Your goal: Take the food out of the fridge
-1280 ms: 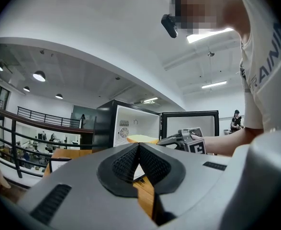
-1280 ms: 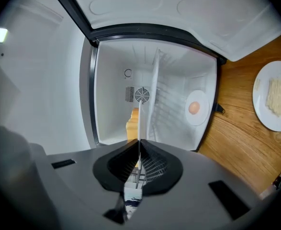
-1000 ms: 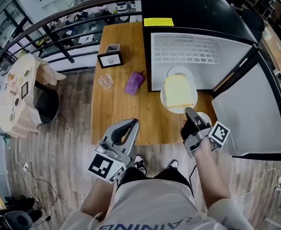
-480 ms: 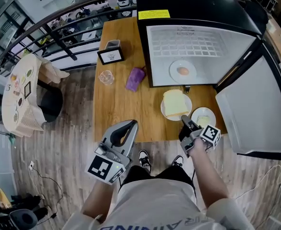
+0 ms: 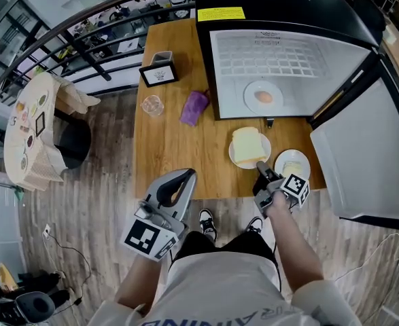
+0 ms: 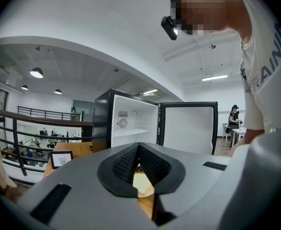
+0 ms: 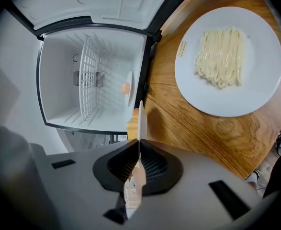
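Wooden table (image 5: 172, 156), right gripper (image 5: 261, 171) pinching bread plate (image 5: 232, 155), fridge (image 5: 287, 60) open

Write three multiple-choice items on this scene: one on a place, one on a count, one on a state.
1. Where is the plate with the small orange-brown food?
A. inside the open fridge
B. beside the glass
C. on the room's floor

2. How many plates are outside the fridge?
A. one
B. two
C. four

3. What state is the right claw in?
A. open and empty
B. shut on the bread plate
C. shut on a purple cloth

Key:
1 A: the head view shows it lying on the bottom of the fridge's interior.
2 B: only the bread plate and the noodle plate are outside.
3 B: the right gripper view shows the jaws pinching that plate's thin white rim.
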`<state>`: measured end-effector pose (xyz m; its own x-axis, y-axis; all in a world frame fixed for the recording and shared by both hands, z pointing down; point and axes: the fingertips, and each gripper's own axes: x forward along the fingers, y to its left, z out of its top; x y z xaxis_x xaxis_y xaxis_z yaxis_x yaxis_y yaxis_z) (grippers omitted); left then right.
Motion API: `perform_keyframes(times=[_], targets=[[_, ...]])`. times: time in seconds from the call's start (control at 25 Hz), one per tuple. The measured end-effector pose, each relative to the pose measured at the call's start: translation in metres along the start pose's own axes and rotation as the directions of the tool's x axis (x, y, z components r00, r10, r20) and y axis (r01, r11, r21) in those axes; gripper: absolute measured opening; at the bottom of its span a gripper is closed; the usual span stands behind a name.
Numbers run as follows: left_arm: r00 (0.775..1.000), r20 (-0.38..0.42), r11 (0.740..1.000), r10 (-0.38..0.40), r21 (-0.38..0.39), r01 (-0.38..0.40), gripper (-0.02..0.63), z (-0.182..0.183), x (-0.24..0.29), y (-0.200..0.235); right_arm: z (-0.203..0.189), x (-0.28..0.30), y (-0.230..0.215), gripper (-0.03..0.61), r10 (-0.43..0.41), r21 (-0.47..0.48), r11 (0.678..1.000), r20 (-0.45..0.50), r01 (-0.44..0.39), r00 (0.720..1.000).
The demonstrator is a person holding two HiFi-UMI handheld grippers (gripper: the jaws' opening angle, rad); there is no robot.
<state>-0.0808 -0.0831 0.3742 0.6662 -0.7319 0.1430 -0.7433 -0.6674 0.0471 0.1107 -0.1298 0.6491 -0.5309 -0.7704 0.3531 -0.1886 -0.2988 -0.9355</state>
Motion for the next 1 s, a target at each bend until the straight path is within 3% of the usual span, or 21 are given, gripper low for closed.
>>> perform_keyframes(times=[0.48,0.64,0.8,1.0], targets=[[1.0,-0.002,1.0,0.001,-0.004,-0.001,0.006,-0.005,-0.003,0.005,-0.002,0.009,-0.016,0.029,-0.042,-0.029,0.999,-0.002,0.042,0.999],[1.0,-0.002,1.0,0.0,-0.006,0.0,0.006,-0.005,-0.003,0.005,-0.003,0.009,-0.007,0.031,-0.041,-0.134,0.99,-0.025,0.038,0.999],[1.0,-0.004,1.0,-0.004,-0.007,0.004,0.006,-0.006,-0.001,0.004,-0.007,0.01,-0.003,0.096,-0.059,-0.249,0.968,-0.068,0.04,0.996],[1.0,-0.008,1.0,-0.007,-0.011,0.007,0.006,-0.006,0.002,0.004,-0.017,0.012,-0.005,0.131,-0.127,-0.443,0.894,-0.122,0.06,0.984]])
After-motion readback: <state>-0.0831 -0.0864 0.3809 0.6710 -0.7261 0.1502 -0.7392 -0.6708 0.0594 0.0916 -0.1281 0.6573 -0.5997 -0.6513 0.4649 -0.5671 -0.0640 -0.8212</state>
